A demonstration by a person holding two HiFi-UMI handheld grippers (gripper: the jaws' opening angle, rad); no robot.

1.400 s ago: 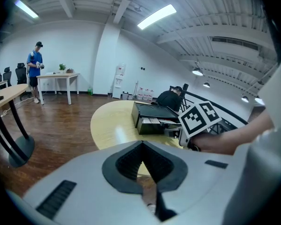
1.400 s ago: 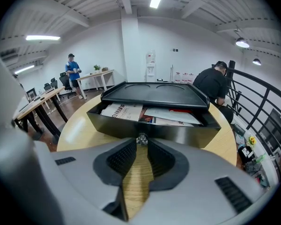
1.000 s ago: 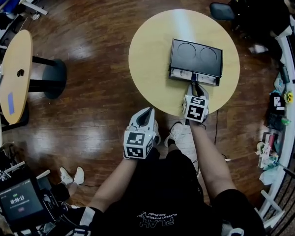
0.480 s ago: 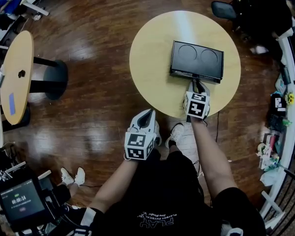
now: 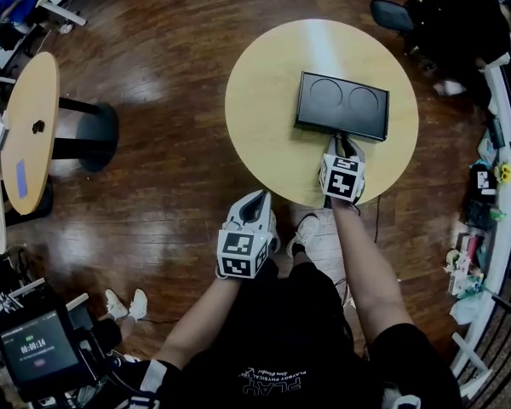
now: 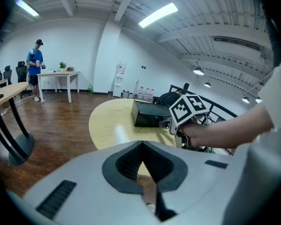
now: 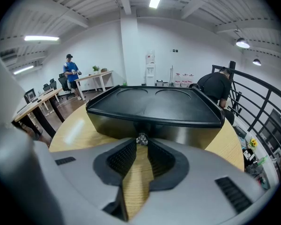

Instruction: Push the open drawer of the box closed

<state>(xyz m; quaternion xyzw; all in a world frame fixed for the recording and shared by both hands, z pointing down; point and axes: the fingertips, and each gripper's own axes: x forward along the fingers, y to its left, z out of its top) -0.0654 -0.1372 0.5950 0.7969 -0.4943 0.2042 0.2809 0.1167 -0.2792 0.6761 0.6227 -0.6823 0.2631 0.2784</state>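
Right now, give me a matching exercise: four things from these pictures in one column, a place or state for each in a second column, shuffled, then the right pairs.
1. black box
2. left tongs
3. right tongs
4. round table

A. tips at the knob on the box's front
B. light wood, bears the box
C. shut, held off the table, above the floor
D. front flush, nothing sticking out

Pairs: 1-D, 2-C, 3-A, 4-B
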